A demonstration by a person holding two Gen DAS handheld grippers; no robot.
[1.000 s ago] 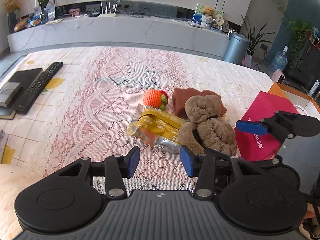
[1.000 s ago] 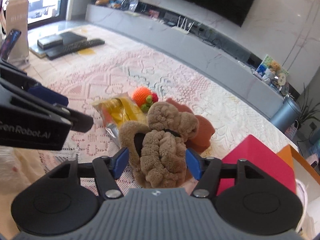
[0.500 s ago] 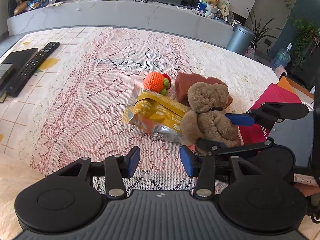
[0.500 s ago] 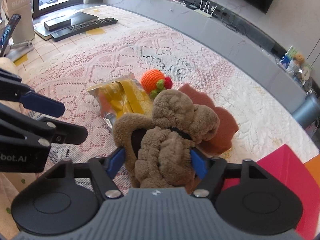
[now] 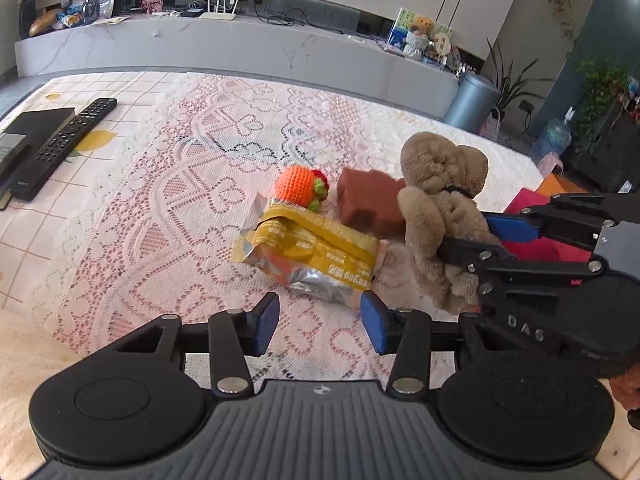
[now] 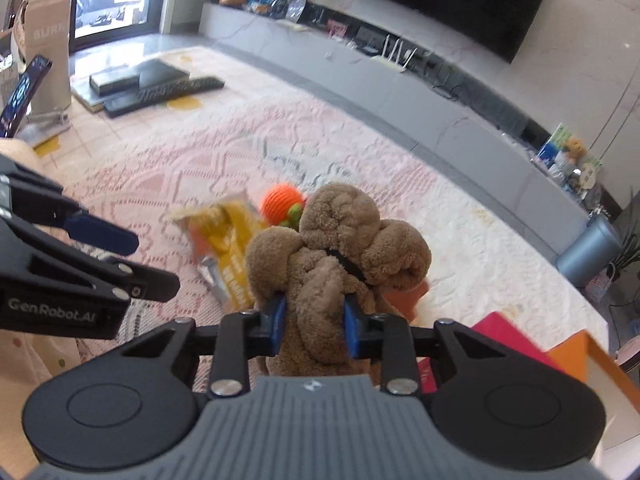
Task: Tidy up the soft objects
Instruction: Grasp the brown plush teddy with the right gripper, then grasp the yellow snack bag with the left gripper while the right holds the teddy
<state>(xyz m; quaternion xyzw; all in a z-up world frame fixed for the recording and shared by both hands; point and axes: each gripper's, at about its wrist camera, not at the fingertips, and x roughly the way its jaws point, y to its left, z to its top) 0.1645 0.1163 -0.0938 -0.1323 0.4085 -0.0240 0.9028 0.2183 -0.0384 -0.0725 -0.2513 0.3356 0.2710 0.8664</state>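
Observation:
My right gripper (image 6: 314, 326) is shut on a brown plush bear (image 6: 336, 264) and holds it raised above the lace cloth; the bear also shows at the right of the left wrist view (image 5: 440, 204). My left gripper (image 5: 320, 318) is open and empty, low over the cloth in front of a yellow snack packet (image 5: 308, 248). Behind the packet lie an orange crochet ball (image 5: 300, 184) and a brown soft block (image 5: 368, 200). The ball (image 6: 278, 202) and packet (image 6: 224, 236) show behind the bear in the right wrist view.
A pink box (image 5: 536, 220) and an orange box (image 6: 580, 352) stand at the table's right edge. A black remote (image 5: 60, 148) and a black device (image 5: 24, 132) lie far left. A grey TV bench (image 5: 240, 48) runs behind the table.
My right gripper has closed on the plush bear and lifted it up off the cloth. My left gripper has stayed open in about the same place.

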